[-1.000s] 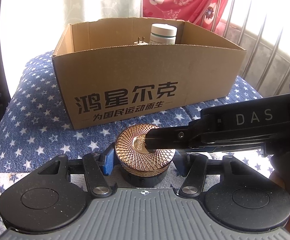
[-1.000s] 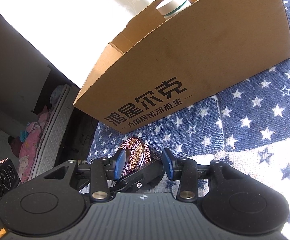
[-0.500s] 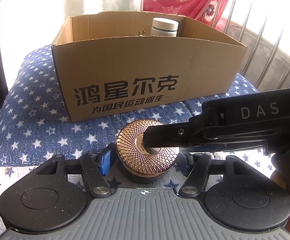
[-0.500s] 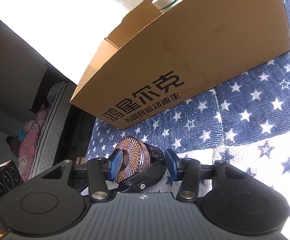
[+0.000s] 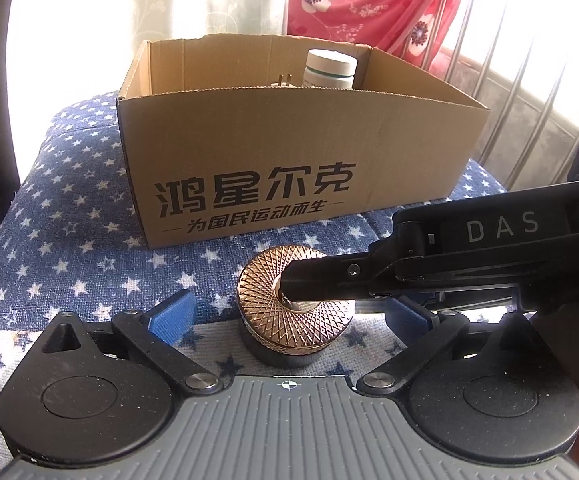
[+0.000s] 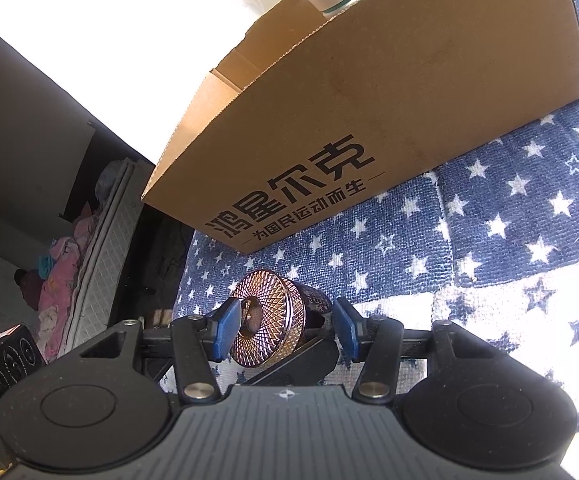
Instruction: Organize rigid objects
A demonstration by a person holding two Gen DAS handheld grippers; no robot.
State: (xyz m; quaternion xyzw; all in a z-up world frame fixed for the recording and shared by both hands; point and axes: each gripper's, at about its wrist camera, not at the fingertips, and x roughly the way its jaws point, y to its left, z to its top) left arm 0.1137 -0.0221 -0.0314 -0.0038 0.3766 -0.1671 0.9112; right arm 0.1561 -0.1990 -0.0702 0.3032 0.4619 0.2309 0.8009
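1. Left gripper (image 5: 289,310) jaws have just sprung wide apart, clear of the jar (image 5: 294,312) – released.
2. Right gripper (image 6: 285,326) spans jar lid to base, jaws just easing wider; grip unclear.
3. Jar stands on star cloth (image 5: 69,220), before cardboard box (image 5: 289,152); handover done, boxing next.

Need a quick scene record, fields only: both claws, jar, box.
left claw: open wide, jaws just been opening; jar between pads, untouched
right claw: jaws just been opening; one finger across the lid, other by the base; grip unclear
jar: copper lattice lid, upright, in front of box
box: cardboard, open top, on star cloth
in box: white bottle, at the back
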